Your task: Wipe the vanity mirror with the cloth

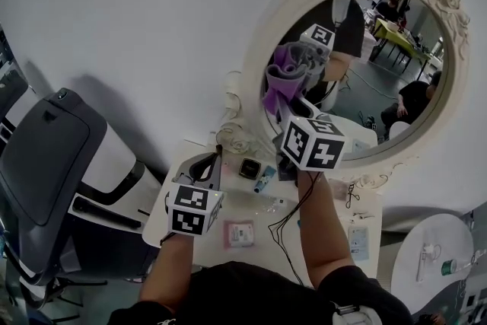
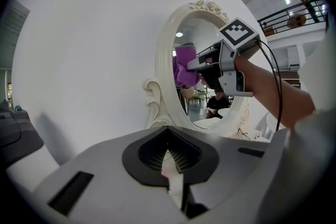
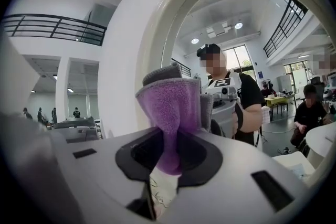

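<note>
Cloth point(image 3: 173, 107), fuzzy purple, pinched in right hand-held gripper point(image 3: 170, 160) against ornate oval mirror point(image 1: 358, 80); left hand-held gripper point(image 2: 170, 157) closed, empty.

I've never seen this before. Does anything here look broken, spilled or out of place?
Nothing looks broken or spilled. The purple cloth is bunched between the right gripper's fingers, held up at the vanity mirror. The only untidy spot is the table below, strewn with small packets and a loose black cable.

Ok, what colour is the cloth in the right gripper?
The cloth is purple with grey edging, clearest in the right gripper view.
</note>
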The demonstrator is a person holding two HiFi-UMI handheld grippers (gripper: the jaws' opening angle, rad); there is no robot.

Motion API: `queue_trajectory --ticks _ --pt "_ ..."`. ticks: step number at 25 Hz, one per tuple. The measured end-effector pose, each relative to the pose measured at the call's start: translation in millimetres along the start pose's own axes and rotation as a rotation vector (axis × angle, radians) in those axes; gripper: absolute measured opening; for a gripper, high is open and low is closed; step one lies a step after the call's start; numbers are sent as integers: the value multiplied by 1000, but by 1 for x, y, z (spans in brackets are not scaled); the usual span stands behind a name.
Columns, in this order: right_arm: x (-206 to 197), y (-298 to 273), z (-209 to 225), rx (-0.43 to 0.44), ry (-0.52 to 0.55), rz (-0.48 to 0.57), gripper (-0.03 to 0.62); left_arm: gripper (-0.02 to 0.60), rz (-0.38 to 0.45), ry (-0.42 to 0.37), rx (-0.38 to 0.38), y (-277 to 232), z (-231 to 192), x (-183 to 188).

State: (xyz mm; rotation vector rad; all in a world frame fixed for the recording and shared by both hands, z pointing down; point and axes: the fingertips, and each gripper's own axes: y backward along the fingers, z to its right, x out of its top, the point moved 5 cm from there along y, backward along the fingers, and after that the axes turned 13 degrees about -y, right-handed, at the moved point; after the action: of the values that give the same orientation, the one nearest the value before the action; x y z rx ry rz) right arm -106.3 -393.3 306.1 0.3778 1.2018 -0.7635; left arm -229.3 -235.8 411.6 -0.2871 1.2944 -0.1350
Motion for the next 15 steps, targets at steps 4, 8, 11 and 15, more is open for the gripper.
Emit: queue_trajectory --ticks 4,8,11,15 --pt "1 9 -1 -1 -8 17 74 -3 3 -20 -24 -1 2 3" --pt "8 37 10 -24 -3 72 74 -3 31 -37 -81 -13 16 14" --pt "14 65 26 -69 11 138 74 -3 74 -50 -117 -25 29 28" --pt "16 105 62 -176 20 202 74 -3 118 -57 -167 -43 52 50"
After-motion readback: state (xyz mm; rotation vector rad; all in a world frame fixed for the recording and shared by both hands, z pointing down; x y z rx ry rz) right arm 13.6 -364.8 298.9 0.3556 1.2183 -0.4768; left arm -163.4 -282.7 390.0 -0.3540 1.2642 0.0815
